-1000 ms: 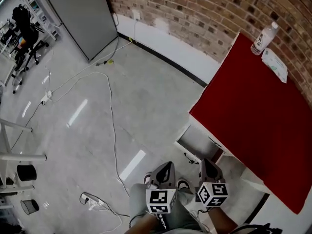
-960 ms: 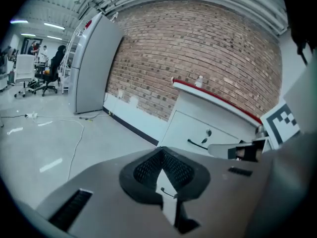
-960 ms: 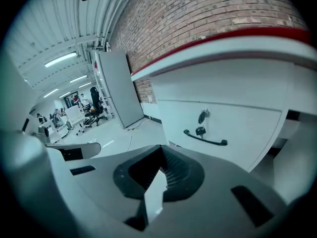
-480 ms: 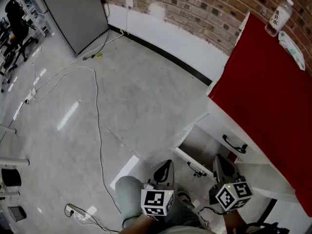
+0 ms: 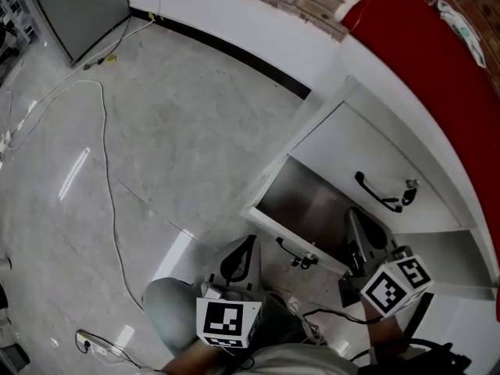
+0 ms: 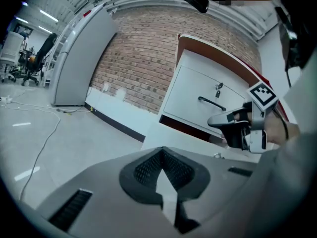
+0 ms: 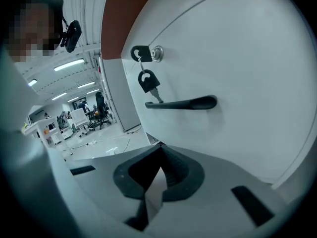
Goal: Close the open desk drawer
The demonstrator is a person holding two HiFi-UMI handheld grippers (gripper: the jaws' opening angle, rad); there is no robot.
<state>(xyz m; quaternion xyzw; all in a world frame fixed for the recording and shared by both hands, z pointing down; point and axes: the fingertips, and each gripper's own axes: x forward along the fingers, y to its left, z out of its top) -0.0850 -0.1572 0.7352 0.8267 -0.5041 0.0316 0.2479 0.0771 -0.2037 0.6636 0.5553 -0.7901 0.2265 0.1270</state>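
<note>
Fingers of left gripper point(image 5: 239, 258) and right gripper point(image 5: 361, 229): both pairs pressed together, empty, just beside the open lower drawer point(image 5: 269, 226) of the desk point(image 5: 437, 73); risk, a closed tip pushing off-centre could skid off its front or snag the handle point(image 5: 295, 254), leaving it ajar.

White drawer point(image 5: 264, 223) (black handle point(image 5: 295, 255)), red desktop point(image 5: 437, 61).

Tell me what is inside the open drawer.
Only a bare grey bottom shows in the open drawer. The right gripper covers its right part, and the drawer above hides its back.
</note>
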